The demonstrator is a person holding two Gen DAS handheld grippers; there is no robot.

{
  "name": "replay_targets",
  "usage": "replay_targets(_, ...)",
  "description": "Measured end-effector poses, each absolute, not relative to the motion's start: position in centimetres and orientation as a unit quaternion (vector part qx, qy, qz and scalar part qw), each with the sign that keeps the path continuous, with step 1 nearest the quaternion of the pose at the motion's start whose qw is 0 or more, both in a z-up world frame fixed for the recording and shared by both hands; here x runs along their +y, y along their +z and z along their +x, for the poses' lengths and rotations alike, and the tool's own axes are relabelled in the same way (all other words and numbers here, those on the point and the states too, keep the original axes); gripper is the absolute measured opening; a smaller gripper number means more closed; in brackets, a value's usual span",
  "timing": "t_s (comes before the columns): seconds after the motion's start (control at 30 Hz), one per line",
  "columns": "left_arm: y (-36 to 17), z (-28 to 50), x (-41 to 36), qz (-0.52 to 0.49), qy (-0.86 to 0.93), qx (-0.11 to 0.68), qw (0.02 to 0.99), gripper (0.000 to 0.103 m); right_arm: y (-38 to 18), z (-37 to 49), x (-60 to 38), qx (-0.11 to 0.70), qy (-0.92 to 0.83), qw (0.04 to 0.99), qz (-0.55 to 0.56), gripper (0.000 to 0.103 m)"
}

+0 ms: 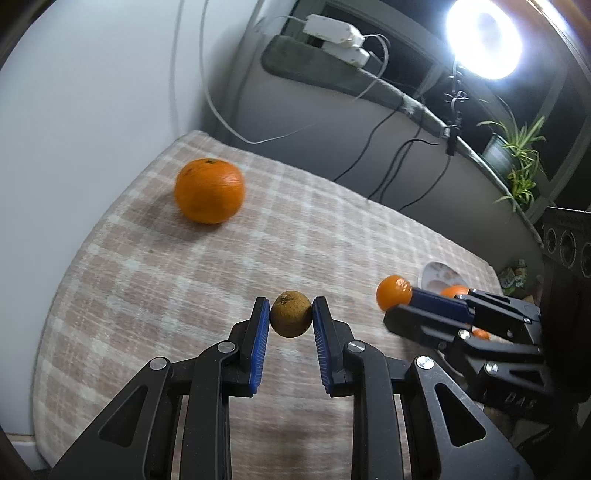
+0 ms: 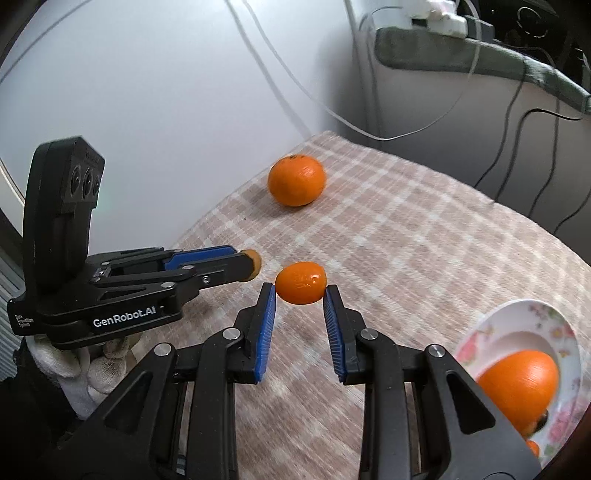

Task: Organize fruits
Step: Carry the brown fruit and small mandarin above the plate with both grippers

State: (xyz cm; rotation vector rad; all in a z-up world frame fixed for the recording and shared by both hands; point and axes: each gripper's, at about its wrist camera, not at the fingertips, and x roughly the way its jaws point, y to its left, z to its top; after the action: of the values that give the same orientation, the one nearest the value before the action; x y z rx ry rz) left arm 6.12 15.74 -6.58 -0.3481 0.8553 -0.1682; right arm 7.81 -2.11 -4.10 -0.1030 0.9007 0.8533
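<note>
Blue-padded, the left gripper (image 1: 291,314) pinches a brown fruit (image 1: 290,314) and the right gripper (image 2: 300,288) a small orange (image 2: 301,282) above the checked cloth (image 2: 406,240), likely bound for the flowered plate (image 2: 569,332).

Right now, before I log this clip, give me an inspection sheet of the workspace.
Surface: checked cloth over the table, no spills seen.
Job's things: large orange loose on the cloth; floral plate holding another orange; small brown fruit; small orange fruit.
Clutter: nothing seen on the cloth.
Grippers: left tongs shut on the brown fruit; right tongs shut on the small orange fruit.
Cables: white and black leads hang behind the table.
Surroundings: ring light, potted plant, white adapters on the sill.
</note>
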Motion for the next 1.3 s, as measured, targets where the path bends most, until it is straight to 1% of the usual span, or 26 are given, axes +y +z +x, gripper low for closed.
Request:
replay_targets(0.33,-5.1,5.7,11.9,-0.154,-0.116,0.404,0.894,0.022,-2.1,7.5,-8.4,0.403,0.371,0.836,-0.027,0.028)
replay_targets(0.7,-4.8,5.7,7.7,-0.146,-0.151,0.406,0.889,0.022,-0.6,7.8,-16.0,0.388,0.325,0.862,0.004,0.028)
replay_targets(1.3,-5.0,8.0,2.5,-0.128,-0.181,0.419,0.88,0.022,-2.7,9.6,-24.9,0.408,0.256,0.876,0.035,0.028)
